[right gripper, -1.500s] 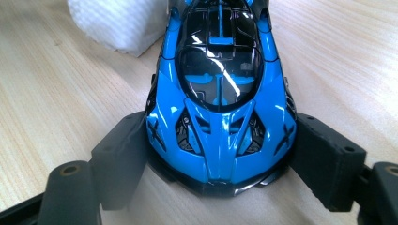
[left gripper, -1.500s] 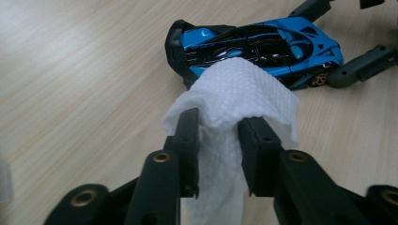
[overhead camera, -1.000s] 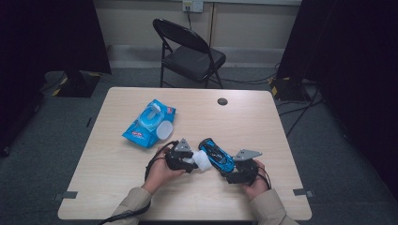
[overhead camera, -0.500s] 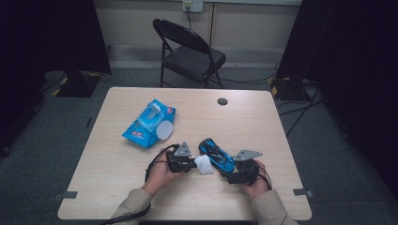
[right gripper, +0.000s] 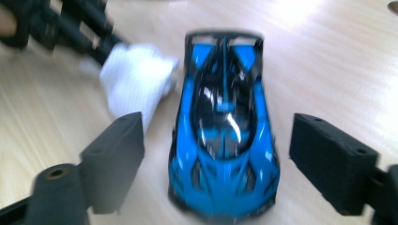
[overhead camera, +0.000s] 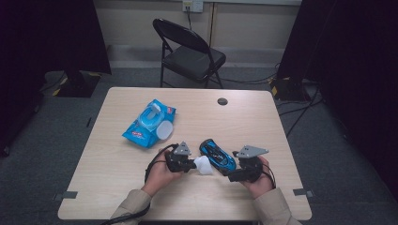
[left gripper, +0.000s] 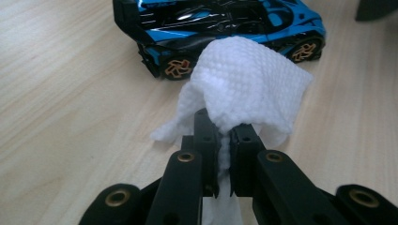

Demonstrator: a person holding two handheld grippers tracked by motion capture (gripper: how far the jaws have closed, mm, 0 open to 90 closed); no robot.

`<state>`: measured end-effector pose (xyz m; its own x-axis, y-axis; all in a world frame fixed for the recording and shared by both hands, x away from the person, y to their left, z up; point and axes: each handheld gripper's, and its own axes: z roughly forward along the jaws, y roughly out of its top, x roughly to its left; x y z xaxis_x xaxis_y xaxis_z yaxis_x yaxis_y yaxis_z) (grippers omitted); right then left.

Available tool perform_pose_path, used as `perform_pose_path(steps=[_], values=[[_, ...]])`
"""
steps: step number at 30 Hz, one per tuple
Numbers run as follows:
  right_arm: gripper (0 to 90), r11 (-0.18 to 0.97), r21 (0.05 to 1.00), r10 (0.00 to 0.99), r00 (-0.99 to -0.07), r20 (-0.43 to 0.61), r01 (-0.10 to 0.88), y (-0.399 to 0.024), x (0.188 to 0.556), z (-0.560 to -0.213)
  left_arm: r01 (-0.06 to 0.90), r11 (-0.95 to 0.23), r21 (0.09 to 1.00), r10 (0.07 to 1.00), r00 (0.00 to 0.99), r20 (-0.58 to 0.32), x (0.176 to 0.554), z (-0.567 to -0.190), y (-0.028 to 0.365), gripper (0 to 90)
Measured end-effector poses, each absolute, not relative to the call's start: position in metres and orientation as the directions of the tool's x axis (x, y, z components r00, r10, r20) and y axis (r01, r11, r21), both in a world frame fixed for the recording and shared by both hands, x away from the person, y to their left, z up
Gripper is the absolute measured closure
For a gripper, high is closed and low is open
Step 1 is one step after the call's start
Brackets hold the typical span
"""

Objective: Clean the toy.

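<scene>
I grip a white wipe [left gripper: 244, 79] in my left gripper [left gripper: 224, 136], beside the blue toy car [overhead camera: 217, 155] near the table's [overhead camera: 117, 164] front edge. My right gripper [right gripper: 216, 154] straddles the car wide, untouching; next, steady it and wipe.

1 blue toy car [overhead camera: 217, 155], 1 white wipe [overhead camera: 203, 165], 1 blue pack of wipes [overhead camera: 149, 122], 2 hand-held grippers, left [overhead camera: 187, 163] and right [overhead camera: 233, 176], 1 wooden table [overhead camera: 117, 164], 1 black folding chair [overhead camera: 190, 56]
</scene>
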<state>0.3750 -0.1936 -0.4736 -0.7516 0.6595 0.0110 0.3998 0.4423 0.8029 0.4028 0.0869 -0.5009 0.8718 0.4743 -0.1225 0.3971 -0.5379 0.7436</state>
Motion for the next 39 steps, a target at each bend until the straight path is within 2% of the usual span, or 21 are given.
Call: perform_pose_path(steps=[3,7,15,17,19,32,36,39], values=[[22.2,0.403,0.817,0.674,-0.738,0.039,0.411,-0.188,0.384,-0.466,0.402,-0.530,0.747,0.462,0.875,-0.143,0.400,-0.499,0.086,84.4],[24.8,0.429,0.805,0.671,-0.742,0.020,0.409,-0.174,0.402,-0.464,0.388,-0.529,0.755,0.425,0.891,-0.161,0.394,-0.496,0.078,84.6],[28.2,0.466,0.740,0.692,-0.721,0.035,0.485,-0.157,0.426,-0.484,0.367,-0.546,0.753,0.388,0.907,-0.161,0.390,-0.501,0.053,84.5],[31.9,0.458,0.742,0.685,-0.726,0.057,0.489,-0.158,0.427,-0.488,0.361,-0.549,0.754,0.379,0.911,-0.161,0.388,-0.503,0.048,84.5],[33.6,0.468,0.749,0.670,-0.741,0.046,0.469,-0.157,0.426,-0.489,0.370,-0.542,0.755,0.387,0.907,-0.167,0.388,-0.504,0.044,84.4],[34.7,0.427,0.750,0.689,-0.719,0.091,0.505,-0.159,0.425,-0.491,0.441,-0.491,0.752,0.488,0.853,-0.182,0.396,-0.505,0.035,84.4],[34.7,0.428,0.754,0.688,-0.721,0.087,0.499,-0.159,0.425,-0.491,0.443,-0.494,0.748,0.514,0.843,-0.160,0.398,-0.503,0.039,84.4],[34.8,0.428,0.757,0.685,-0.724,0.086,0.494,-0.160,0.425,-0.492,0.475,-0.459,0.750,0.541,0.820,-0.189,0.403,-0.504,0.046,84.3]])
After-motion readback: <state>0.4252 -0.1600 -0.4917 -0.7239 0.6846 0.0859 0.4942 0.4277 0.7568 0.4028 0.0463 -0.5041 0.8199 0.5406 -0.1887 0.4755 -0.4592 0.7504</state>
